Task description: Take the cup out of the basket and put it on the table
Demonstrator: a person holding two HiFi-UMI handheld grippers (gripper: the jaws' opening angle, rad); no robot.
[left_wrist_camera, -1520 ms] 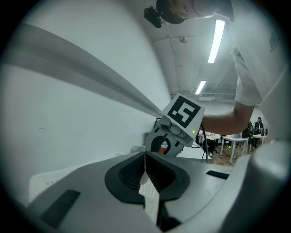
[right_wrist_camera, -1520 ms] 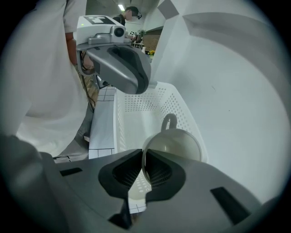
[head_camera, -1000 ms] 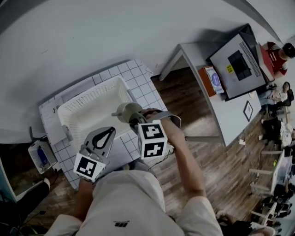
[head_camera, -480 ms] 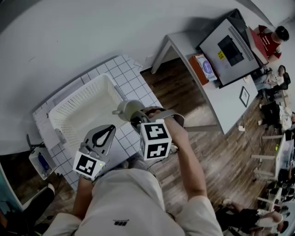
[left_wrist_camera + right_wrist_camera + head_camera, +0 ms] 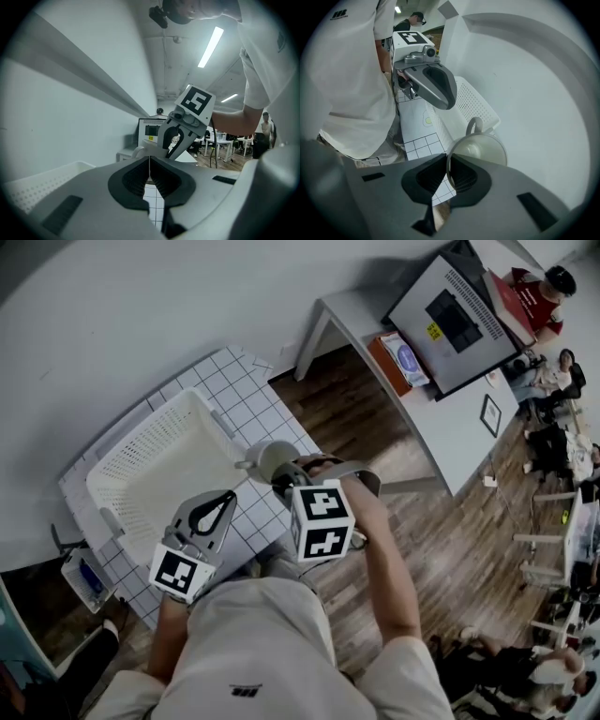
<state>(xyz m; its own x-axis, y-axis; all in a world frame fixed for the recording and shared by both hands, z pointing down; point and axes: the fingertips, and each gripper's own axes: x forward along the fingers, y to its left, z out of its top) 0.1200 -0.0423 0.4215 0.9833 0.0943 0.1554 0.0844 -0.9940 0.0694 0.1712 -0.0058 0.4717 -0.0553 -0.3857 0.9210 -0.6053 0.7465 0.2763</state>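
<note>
Nearest the person, at 7 o'clock in the head view: left gripper (image 5: 228,495), jaws pressed together with nothing between them. It hangs idle over the tiled table (image 5: 239,381), nose toward the basket.

Just past it, at centre: right gripper (image 5: 284,478), jaws pinching the cup (image 5: 270,457) by its rim. In the right gripper view one jaw sits inside the wall and the other outside. The handle (image 5: 474,125) is on the far side, pointing away from the jaws.

Cup position: out of the basket (image 5: 141,439), just beside its 4 o'clock corner and over the near strip of table. Looks lifted rather than set down, but contact is hard to judge. Basket looks empty.

Handling, my read:
- Pale, glazed, rigid, so likely ceramic. No give under the jaws, and slippery.
- Light enough for one gripper, but breakable if dropped or knocked on the basket wall.
- A rim pinch is off-centre, so the cup may swing.
- A firm hold on the wall opposite the handle seems right. Lower it slowly and base-first.

Farther off, at 2 o'clock: desk (image 5: 441,427) with a monitor (image 5: 450,320).
</note>
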